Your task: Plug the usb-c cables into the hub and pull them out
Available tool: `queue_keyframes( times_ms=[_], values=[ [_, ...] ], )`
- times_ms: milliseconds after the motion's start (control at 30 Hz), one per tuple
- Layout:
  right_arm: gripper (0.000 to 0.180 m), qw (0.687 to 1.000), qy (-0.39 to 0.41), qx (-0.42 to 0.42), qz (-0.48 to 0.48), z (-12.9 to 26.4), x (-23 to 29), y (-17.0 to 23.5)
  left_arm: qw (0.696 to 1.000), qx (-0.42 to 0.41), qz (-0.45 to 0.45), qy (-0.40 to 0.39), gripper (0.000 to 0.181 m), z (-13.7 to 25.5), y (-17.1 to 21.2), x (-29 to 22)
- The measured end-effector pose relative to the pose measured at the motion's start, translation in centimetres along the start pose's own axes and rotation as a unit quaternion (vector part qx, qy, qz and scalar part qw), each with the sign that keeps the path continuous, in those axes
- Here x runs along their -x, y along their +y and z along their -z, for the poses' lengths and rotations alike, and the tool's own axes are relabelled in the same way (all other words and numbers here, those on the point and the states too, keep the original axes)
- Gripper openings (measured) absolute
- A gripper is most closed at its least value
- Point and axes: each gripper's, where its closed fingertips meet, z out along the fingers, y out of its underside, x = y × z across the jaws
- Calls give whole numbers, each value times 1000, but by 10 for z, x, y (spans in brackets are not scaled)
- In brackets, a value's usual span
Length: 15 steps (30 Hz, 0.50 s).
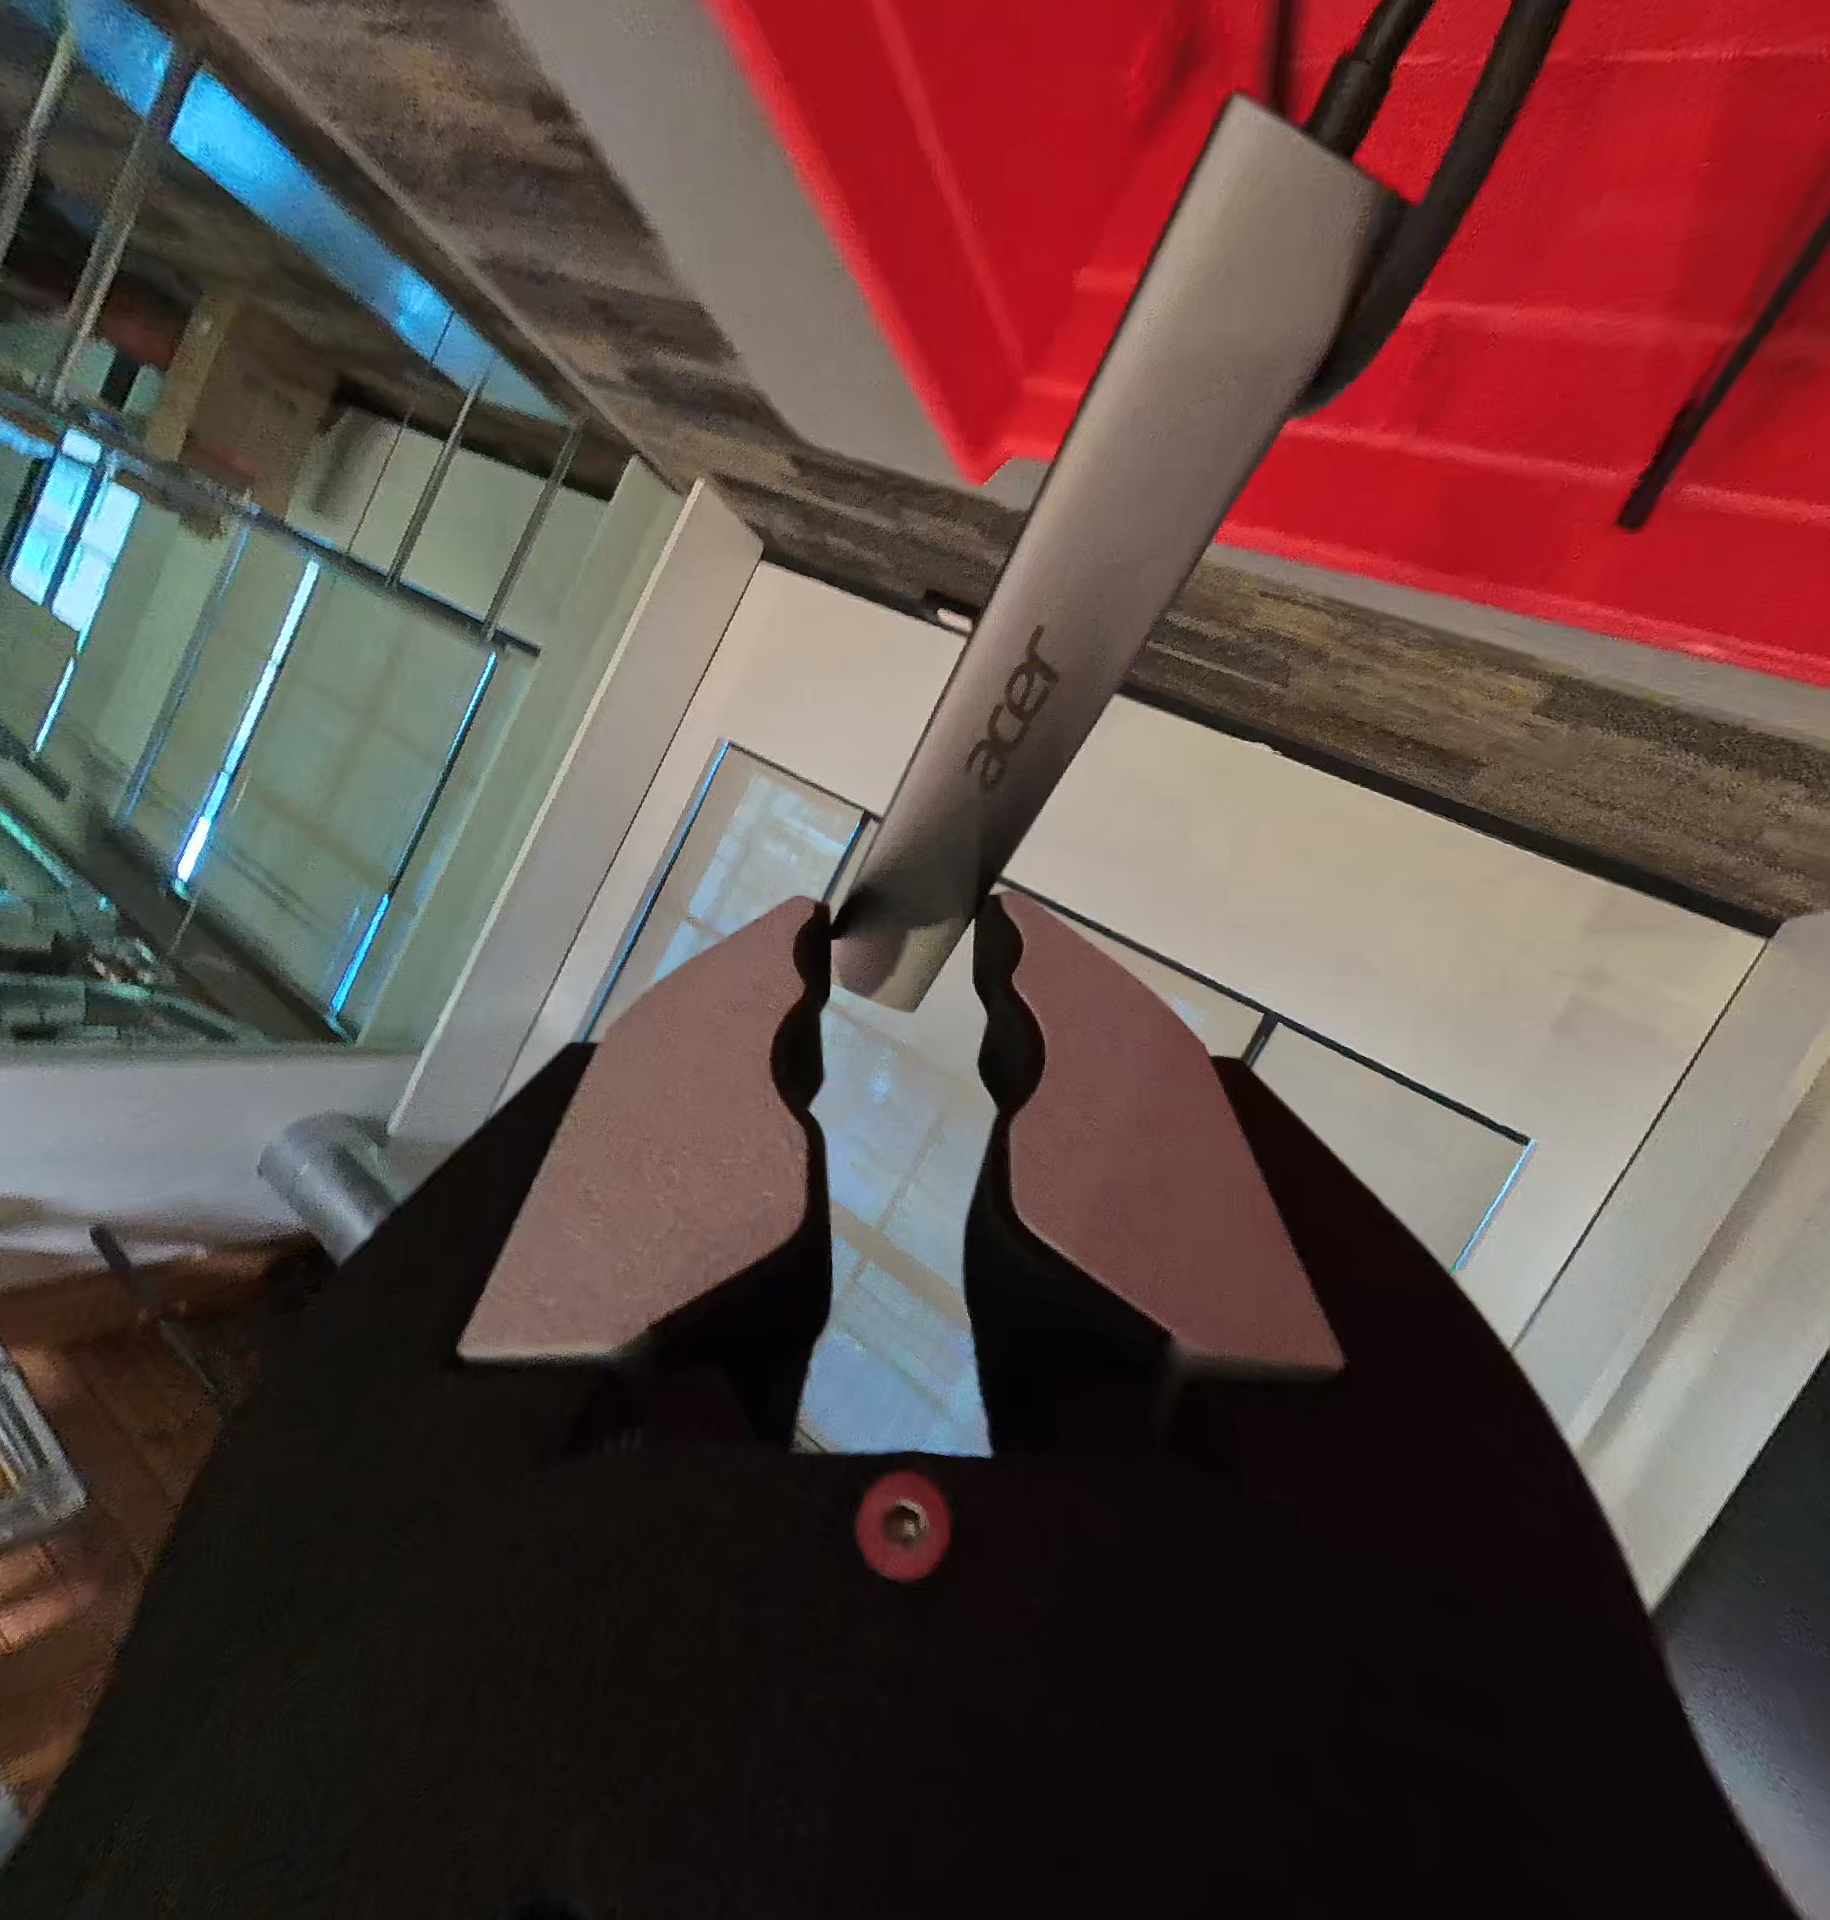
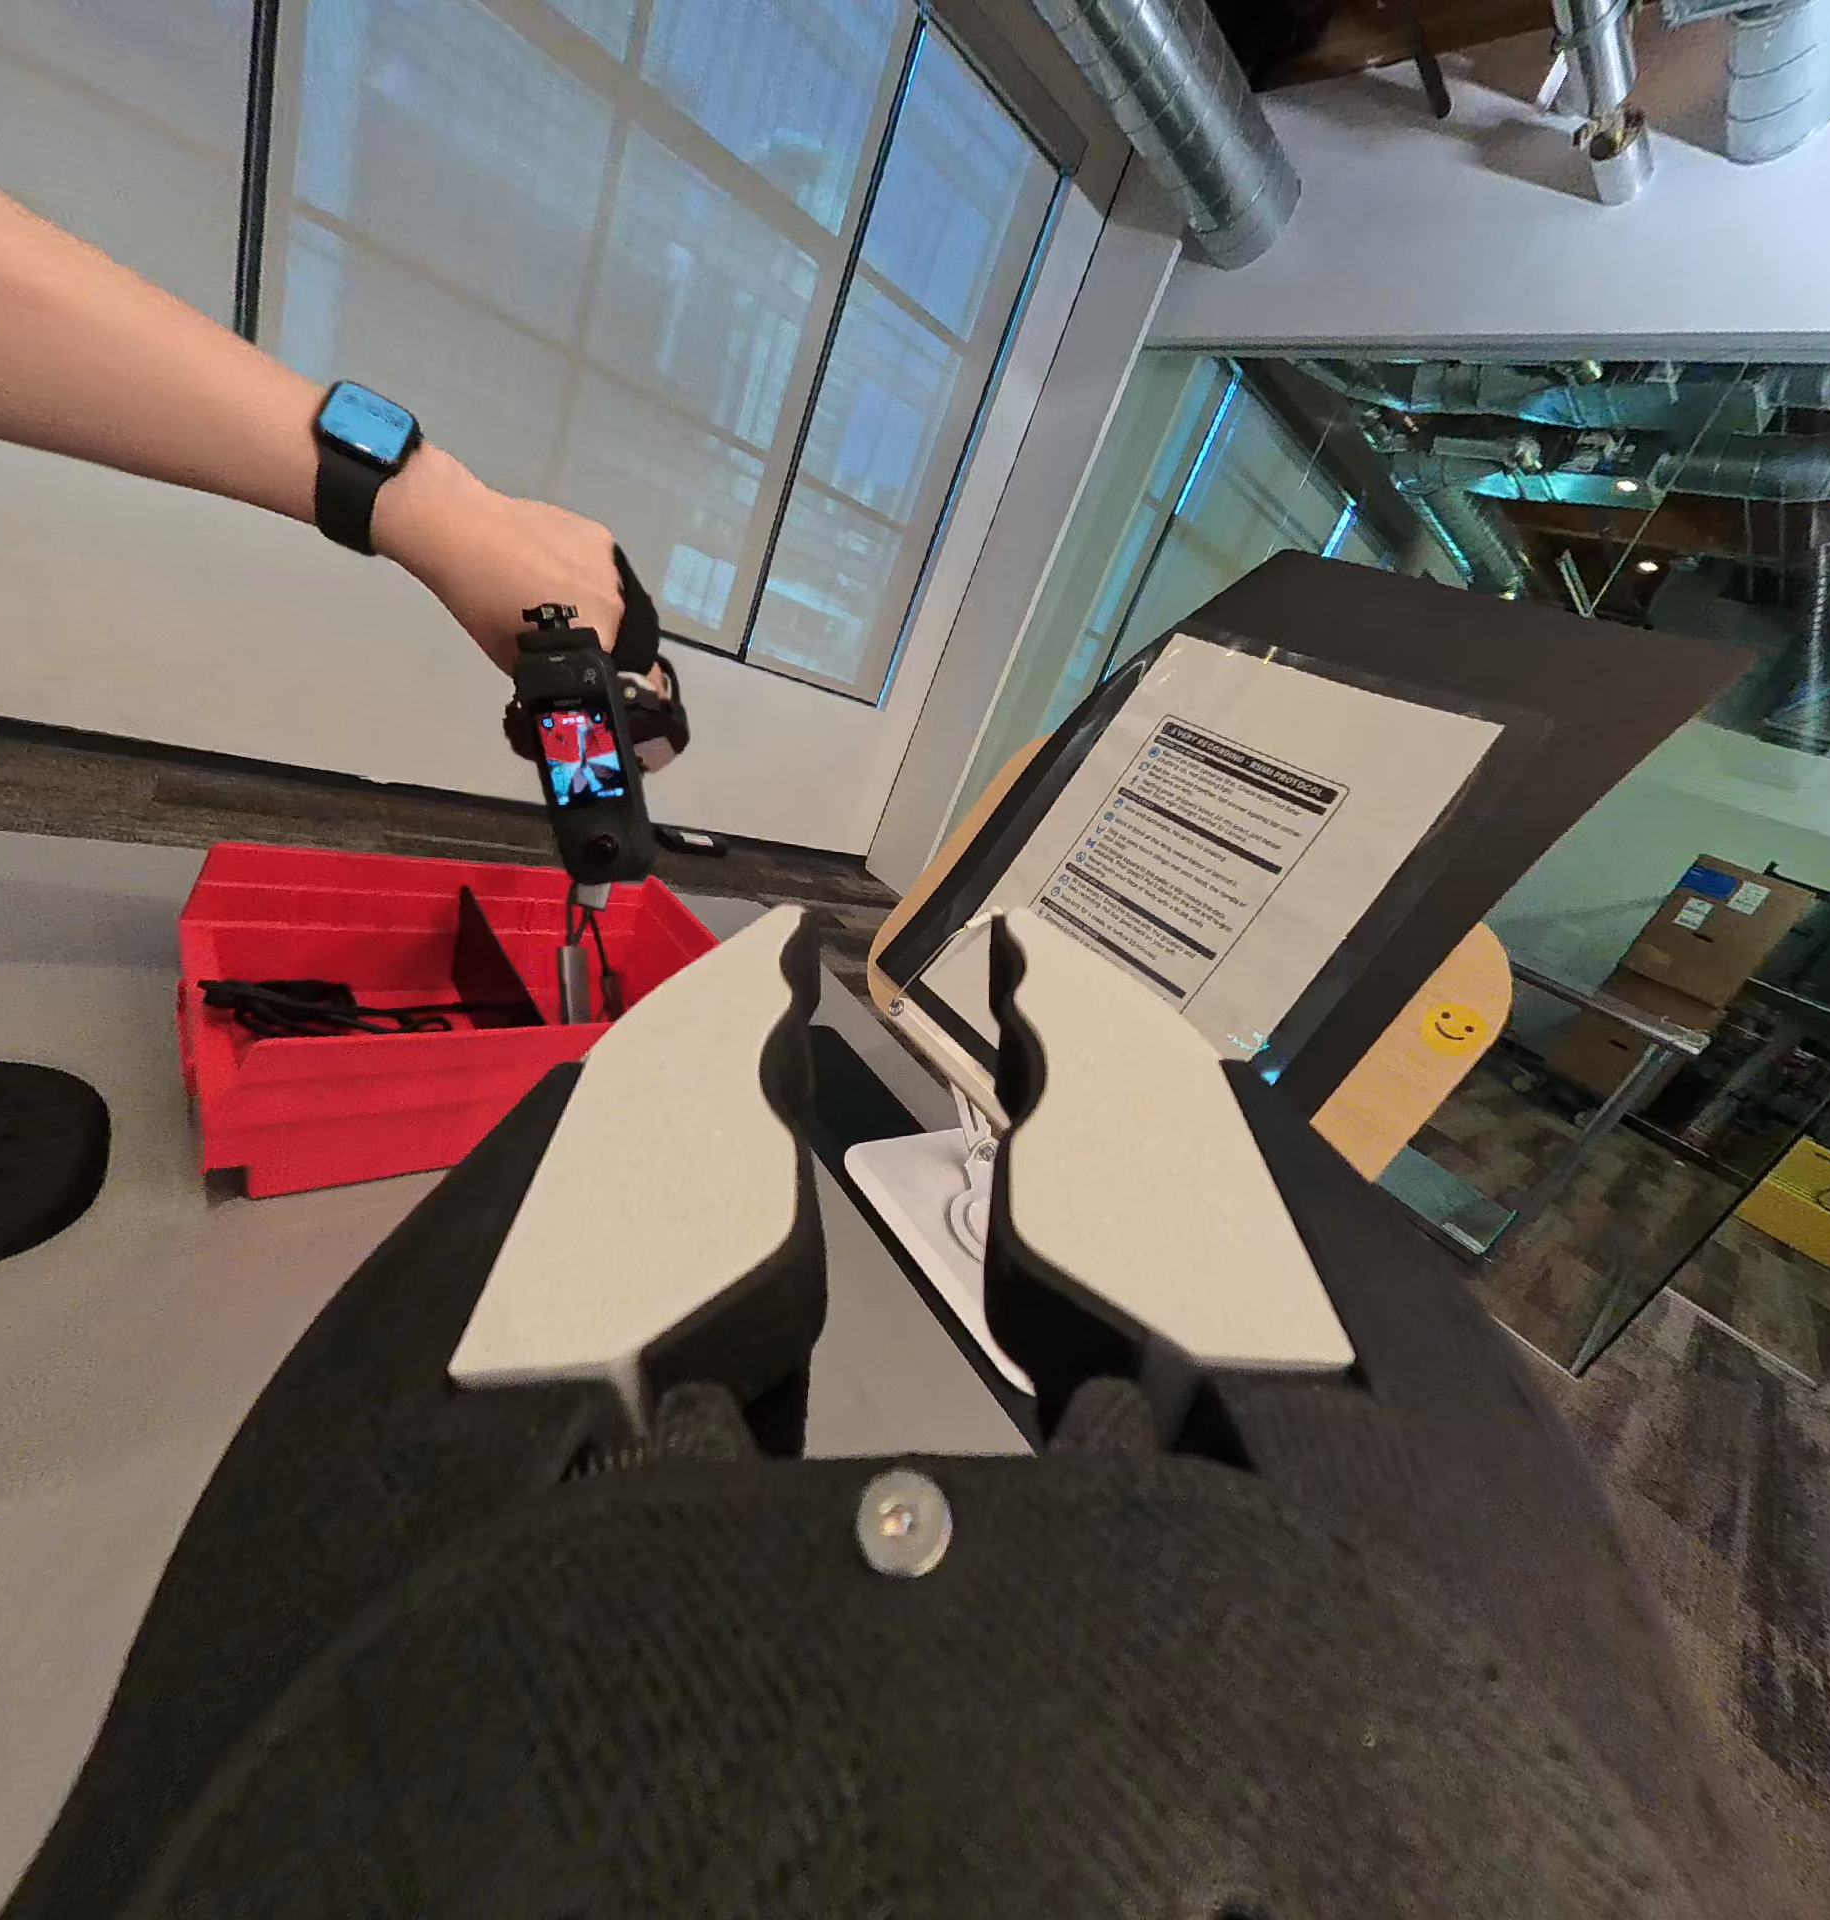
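Two black cables [image 1: 1410, 177] run from the far end of a grey hub [image 1: 1119, 540] at the upper right of the left wrist view, above a red bin [image 1: 1513, 312]. The left gripper [image 1: 906, 920] is clamped on the hub's near end. In the right wrist view, the right gripper [image 2: 900, 940] sits at centre frame, its fingers apart and holding nothing, well away from the red bin [image 2: 371, 1101] at left, where a hand [image 2: 537, 582] with a black watch [image 2: 362, 462] holds the other gripper over the hanging hub [image 2: 575, 977].
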Motion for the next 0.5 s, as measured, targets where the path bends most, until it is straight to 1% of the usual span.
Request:
queue_keyframes(
  times_ms=[33, 233, 333, 500],
  values=[
    [32, 1000, 1, -1, 0, 1, -1, -1, 1000, 4, 15, -8, 26, 6, 6, 6],
    [32, 1000, 2, -21, -14, 10, -5, -10, 993, 27, 104, -38, 25, 37, 45, 35],
    [31, 999, -1, -28, -26, 13, -7, -11, 989, 19, 147, -29, 25, 47, 49, 36],
    [32, 999, 0, -21, -41, 12, -10, -5, 980, 46, 182, -59, 24, 55, 65, 46]
  ],
)
